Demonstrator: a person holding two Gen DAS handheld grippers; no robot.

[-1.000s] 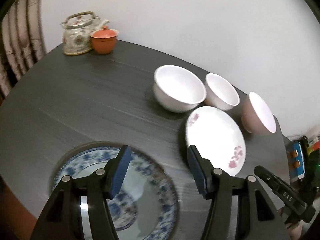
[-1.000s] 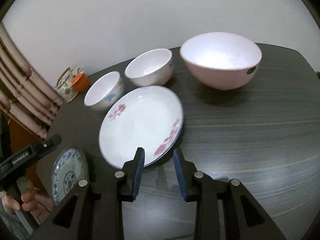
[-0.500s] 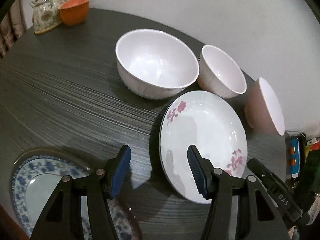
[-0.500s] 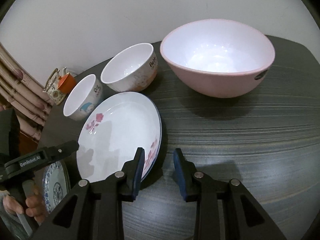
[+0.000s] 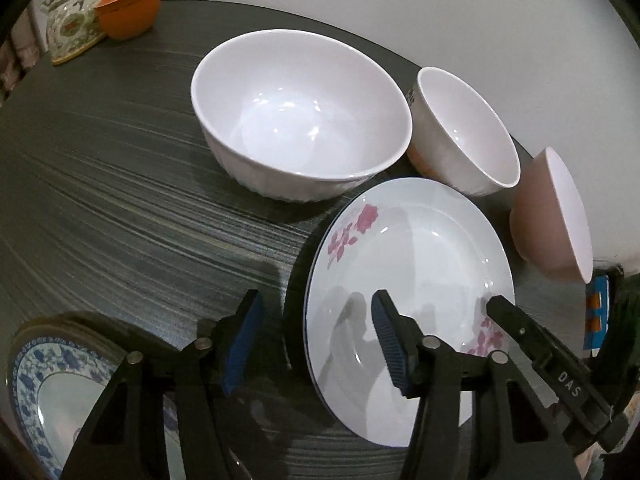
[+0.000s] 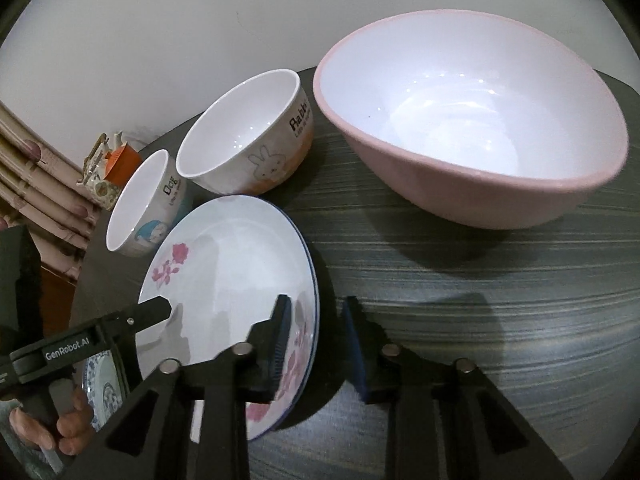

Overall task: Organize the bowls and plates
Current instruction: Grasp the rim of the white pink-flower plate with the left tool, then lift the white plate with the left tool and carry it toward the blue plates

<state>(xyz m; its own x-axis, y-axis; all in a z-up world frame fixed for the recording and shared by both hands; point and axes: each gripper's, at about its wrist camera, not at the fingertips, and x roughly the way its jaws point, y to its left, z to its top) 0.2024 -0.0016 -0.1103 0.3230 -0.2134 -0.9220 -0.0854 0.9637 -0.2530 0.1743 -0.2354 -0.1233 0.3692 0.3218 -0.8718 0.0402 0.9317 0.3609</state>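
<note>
A white plate with pink flowers (image 5: 408, 256) (image 6: 232, 264) lies on the dark table. My left gripper (image 5: 316, 332) is open, its jaws either side of the plate's near left rim. My right gripper (image 6: 316, 340) is open, its jaws either side of the plate's right rim. A blue-patterned plate (image 5: 36, 392) (image 6: 102, 380) lies at the lower left. A wide white bowl (image 5: 300, 112) (image 6: 148, 204), a rabbit bowl (image 5: 464, 128) (image 6: 248, 136) and a pink bowl (image 5: 552, 216) (image 6: 472, 120) stand behind the flowered plate.
A patterned teapot (image 5: 72, 20) and an orange lidded cup (image 5: 128, 4) stand at the table's far left by the wall. The table edge (image 5: 540, 288) runs close behind the pink bowl. A hand (image 6: 52, 424) holds the left gripper.
Both grippers have moved in toward the flowered plate, from over the blue plate on the left and from the front on the right. Their jaws now straddle its opposite rims.
</note>
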